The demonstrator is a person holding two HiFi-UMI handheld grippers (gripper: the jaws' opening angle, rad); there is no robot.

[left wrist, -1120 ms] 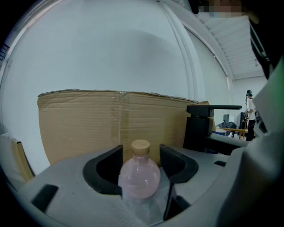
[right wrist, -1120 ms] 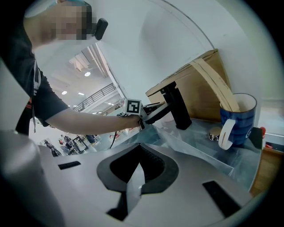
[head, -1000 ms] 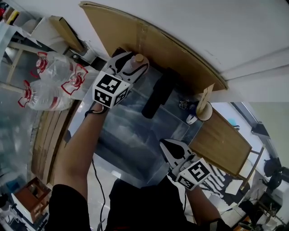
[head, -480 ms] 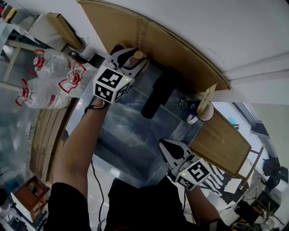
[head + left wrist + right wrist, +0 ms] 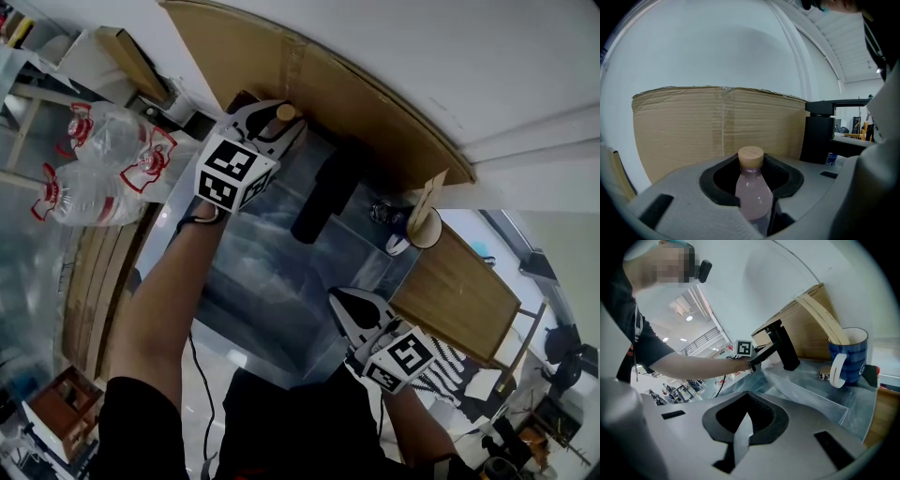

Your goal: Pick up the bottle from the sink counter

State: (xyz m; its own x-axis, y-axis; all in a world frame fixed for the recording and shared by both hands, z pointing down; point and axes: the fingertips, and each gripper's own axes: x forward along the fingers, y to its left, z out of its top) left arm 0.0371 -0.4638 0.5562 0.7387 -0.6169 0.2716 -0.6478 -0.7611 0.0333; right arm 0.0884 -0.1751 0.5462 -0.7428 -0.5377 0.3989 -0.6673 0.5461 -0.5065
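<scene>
Plainly translucent pinkish bottle [image 5: 752, 199], tan round cap [image 5: 751, 156].

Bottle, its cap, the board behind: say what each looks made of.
Bottle: clear plastic or glass, smooth and translucent, with pale pink contents showing through. Cap: looks like wood or cork, matt pale tan. Board: cardboard, matt brown, with creases and a taped seam.

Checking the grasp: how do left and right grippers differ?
The jaws of the left gripper have just been closing and clasp the bottle; those of the right gripper meet on nothing. The left is at the cardboard, the right at the sink's edge. Both carry marker cubes.
</scene>
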